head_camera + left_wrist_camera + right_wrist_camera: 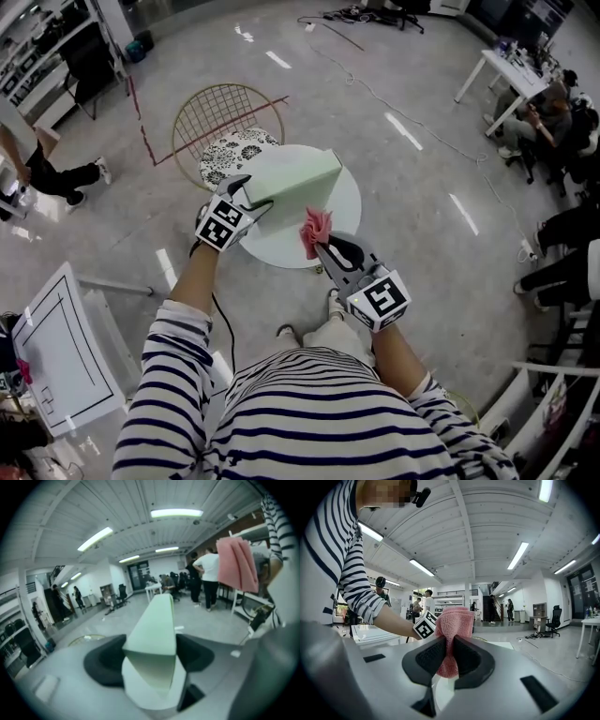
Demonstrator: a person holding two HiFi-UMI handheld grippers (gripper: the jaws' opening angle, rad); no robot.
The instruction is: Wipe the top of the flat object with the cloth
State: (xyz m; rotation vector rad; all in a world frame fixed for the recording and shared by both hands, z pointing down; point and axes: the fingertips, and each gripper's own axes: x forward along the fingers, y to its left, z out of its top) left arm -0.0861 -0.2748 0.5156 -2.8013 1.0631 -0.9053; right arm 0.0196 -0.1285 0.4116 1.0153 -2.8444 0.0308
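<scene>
- Pale-green and flat, the green block [298,176] lies over the round white table [349,208] just above the middle of the head view. Its long side runs from lower left to upper right.
- The left gripper [247,193] meets the block's lower-left end. In the left gripper view the green block [154,627] fills the gap between the two dark jaws and stretches straight away from the camera. The pads lie against both of its sides, so the left gripper [152,657] is clamped on it.
- The right gripper [320,249] sits at the table's lower right edge in the head view, with the pink cloth [317,230] standing bunched at its tips, just beside the block's near long side.
- In the right gripper view the jaws are pressed together on the pink cloth [452,632]. A fold sticks up above the right gripper [449,657] and a tail hangs below it.
- The left gripper's marker cube [424,625] shows just left of the cloth in that view.
- The cloth [237,564] also appears at the upper right of the left gripper view, apart from the block.
- Behind the table, toward the upper left of the head view, stands a wire-backed chair [225,108] with a patterned cushion [230,150].
</scene>
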